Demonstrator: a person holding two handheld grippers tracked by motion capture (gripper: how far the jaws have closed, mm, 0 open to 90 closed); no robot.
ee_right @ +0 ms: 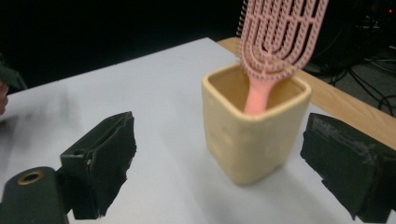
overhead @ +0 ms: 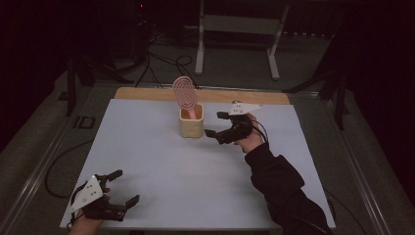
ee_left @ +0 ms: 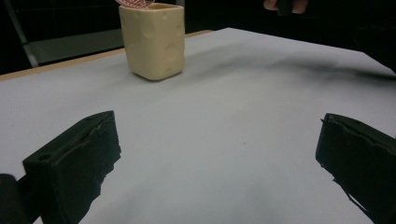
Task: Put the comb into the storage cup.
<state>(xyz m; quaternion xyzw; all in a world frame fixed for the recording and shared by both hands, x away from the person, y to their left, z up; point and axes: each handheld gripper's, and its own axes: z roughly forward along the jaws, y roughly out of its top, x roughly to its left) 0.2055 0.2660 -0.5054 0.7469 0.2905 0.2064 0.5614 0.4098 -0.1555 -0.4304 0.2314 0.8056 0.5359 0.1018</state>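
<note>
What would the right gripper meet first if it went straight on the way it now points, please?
Most likely the yellow cup holding the pink brush; it stands between the right gripper's open jaws.

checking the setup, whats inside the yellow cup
A pink hairbrush stands handle-down inside the yellow cup, its head sticking out above the rim. The cup's walls hide the handle's lower end and the bottom, so anything else inside cannot be seen.

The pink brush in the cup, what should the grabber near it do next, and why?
Probably ease the open right gripper forward so its jaws straddle the yellow cup. It sits just beside the cup, holding nothing, and the pink brush stands handle-down inside.
</note>
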